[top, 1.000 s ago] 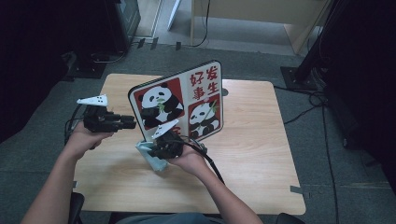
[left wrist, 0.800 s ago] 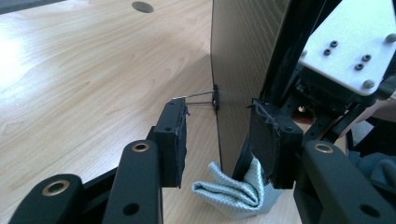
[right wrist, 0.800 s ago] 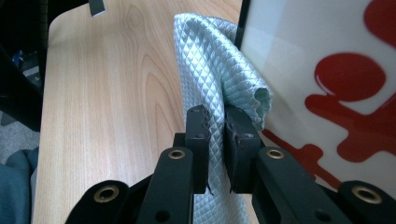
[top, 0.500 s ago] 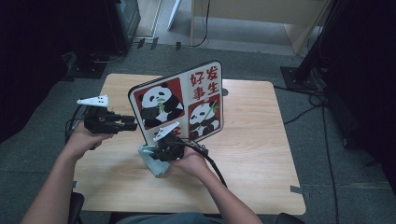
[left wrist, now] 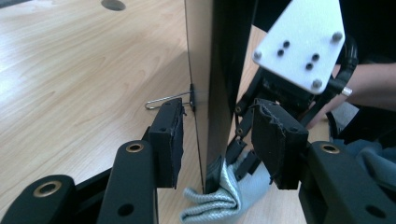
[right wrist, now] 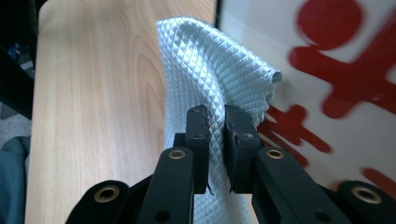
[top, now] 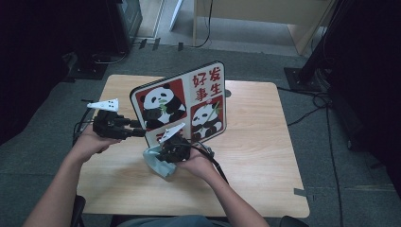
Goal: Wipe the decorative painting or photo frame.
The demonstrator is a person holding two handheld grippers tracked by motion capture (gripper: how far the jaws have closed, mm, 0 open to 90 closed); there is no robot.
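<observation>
A panda picture board (top: 182, 106) with red characters stands upright on the wooden table (top: 255, 142). My left gripper (top: 137, 131) is at the board's lower left edge. In the left gripper view its jaws (left wrist: 219, 135) straddle that board edge (left wrist: 205, 93); they have just been opening, and the pads (left wrist: 275, 140) do not press on the board. My right gripper (top: 166, 153) is in front of the board's bottom, shut on a pale blue quilted cloth (top: 158, 164). The right gripper view shows the cloth (right wrist: 215, 79) pinched between the jaws (right wrist: 217, 119), beside the board's face (right wrist: 327, 70).
A thin wire stand (left wrist: 163, 99) sticks out from the board's back near the table. The right gripper's grey plate (left wrist: 299, 46) is close behind the board in the left gripper view. Dark equipment and cables (top: 321, 101) lie on the floor around the table.
Hardly anything has shifted: the cloth under the right gripper hangs slightly lower, while both hands and the board stay where they were.
</observation>
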